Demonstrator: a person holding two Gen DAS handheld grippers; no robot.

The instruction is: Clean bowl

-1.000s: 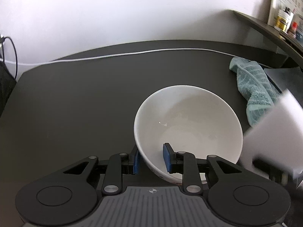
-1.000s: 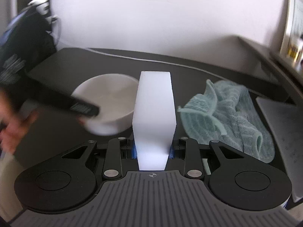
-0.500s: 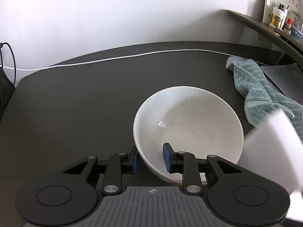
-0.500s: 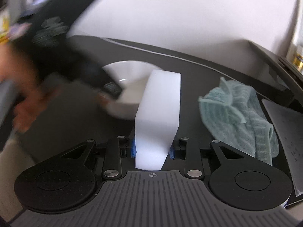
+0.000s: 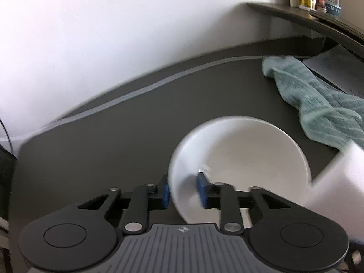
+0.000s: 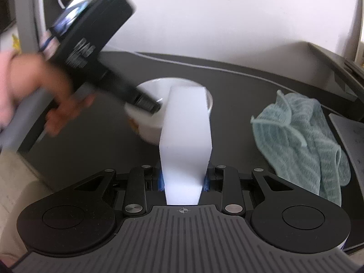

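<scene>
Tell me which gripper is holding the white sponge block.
The right gripper is shut on the white sponge block; the left gripper clamps the bowl rim instead.

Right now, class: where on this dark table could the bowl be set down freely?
Bare table lies left of the bowl, up to the wall. Right is crowded: teal towel, white sponge.

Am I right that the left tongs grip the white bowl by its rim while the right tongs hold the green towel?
Not quite. The right tongs hold a white sponge block, as the right wrist view shows; the green towel lies on the table beside them. The left tongs do grip the white bowl by its rim.
</scene>
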